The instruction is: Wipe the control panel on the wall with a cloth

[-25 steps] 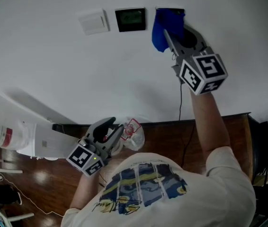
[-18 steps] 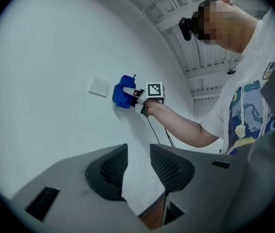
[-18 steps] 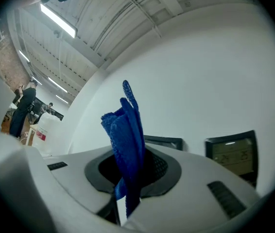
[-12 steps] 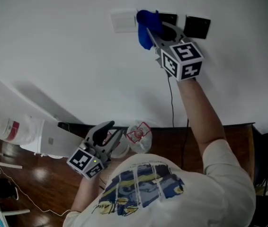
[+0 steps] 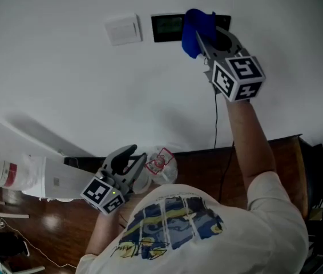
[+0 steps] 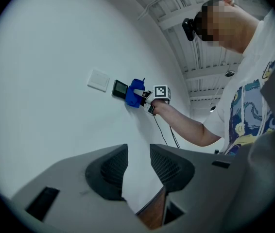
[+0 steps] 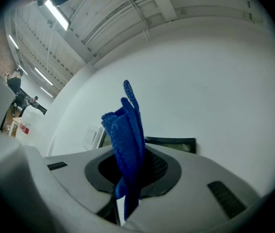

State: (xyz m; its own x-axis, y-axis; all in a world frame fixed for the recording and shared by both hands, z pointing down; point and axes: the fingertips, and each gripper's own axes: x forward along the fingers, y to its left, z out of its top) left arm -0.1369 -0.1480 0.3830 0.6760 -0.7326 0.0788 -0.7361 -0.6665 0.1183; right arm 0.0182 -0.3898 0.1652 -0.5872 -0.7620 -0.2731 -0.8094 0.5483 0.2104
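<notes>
Cloth (image 5: 197, 30), blue and bunched, is clamped between the jaws of the right tool (image 5: 206, 34) and pressed against the white wall (image 5: 64, 84), where it covers the right edge of the dark control panel (image 5: 166, 27). A second dark panel (image 5: 224, 21) shows just beyond the cloth on the side away from the control panel, partly hidden by the right tool. A white switch plate (image 5: 122, 29) is mounted just beside the control panel on its other side, apart from the cloth. The right gripper view confirms the grip: both jaws close on a folded strip of cloth, which stands up past the jaw tips toward the wall. The marker cube (image 5: 240, 77) of the right tool sits below the control panel, on the raised right arm. A thin dark cable (image 5: 216, 119) runs down the wall from beneath the right tool. The left tool (image 5: 132, 160) is held well below the control panel, near the person's torso and clear of the wall. Its jaws stand a narrow gap apart with nothing between them. A crumpled clear bag (image 5: 162, 163) with red print lies just beside the left tool.
</notes>
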